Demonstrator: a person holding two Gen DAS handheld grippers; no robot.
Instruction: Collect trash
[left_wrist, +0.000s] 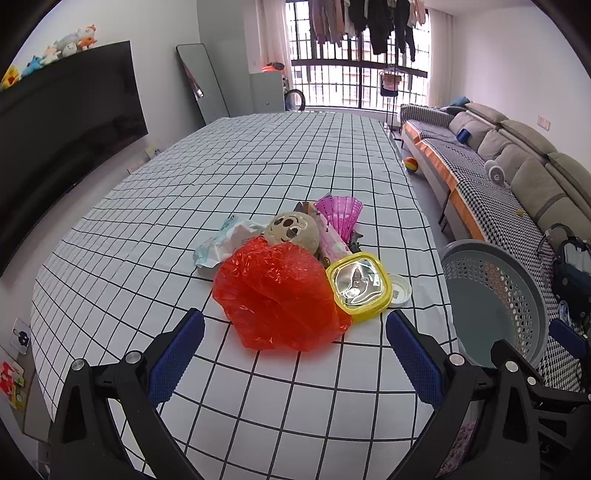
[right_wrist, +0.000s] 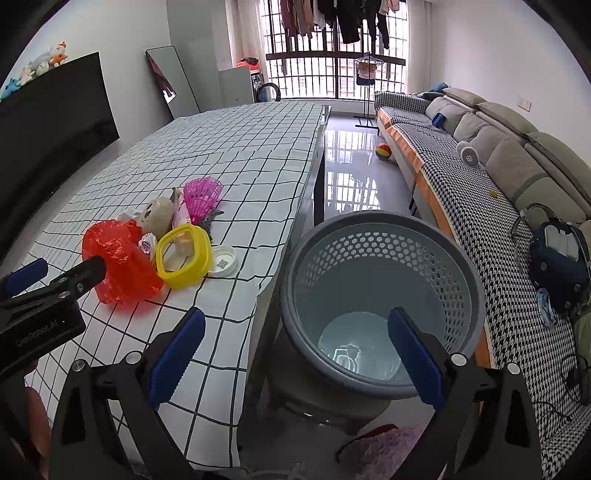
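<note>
A crumpled red plastic bag (left_wrist: 275, 295) (right_wrist: 118, 258) lies on the checked table (left_wrist: 258, 166), nearest my left gripper (left_wrist: 295, 349), which is open and empty just in front of it. Beside the bag are a yellow square lid (left_wrist: 360, 284) (right_wrist: 183, 258), a white round cap (left_wrist: 400, 290) (right_wrist: 223, 262), a white wrapper (left_wrist: 225, 240), a pink wrapper (left_wrist: 332, 240) and a pink mesh basket (left_wrist: 341, 212) (right_wrist: 202, 197). A grey perforated bin (right_wrist: 380, 295) (left_wrist: 495, 299) stands by the table's right edge. My right gripper (right_wrist: 295, 345) is open and empty above the bin's near rim.
A beige plush toy (left_wrist: 293, 229) (right_wrist: 157, 216) sits in the pile. A grey sofa (right_wrist: 498, 158) runs along the right wall with a dark bag (right_wrist: 557, 262) on it. A ball (right_wrist: 383, 151) lies on the floor. A black TV (left_wrist: 62, 122) hangs on the left.
</note>
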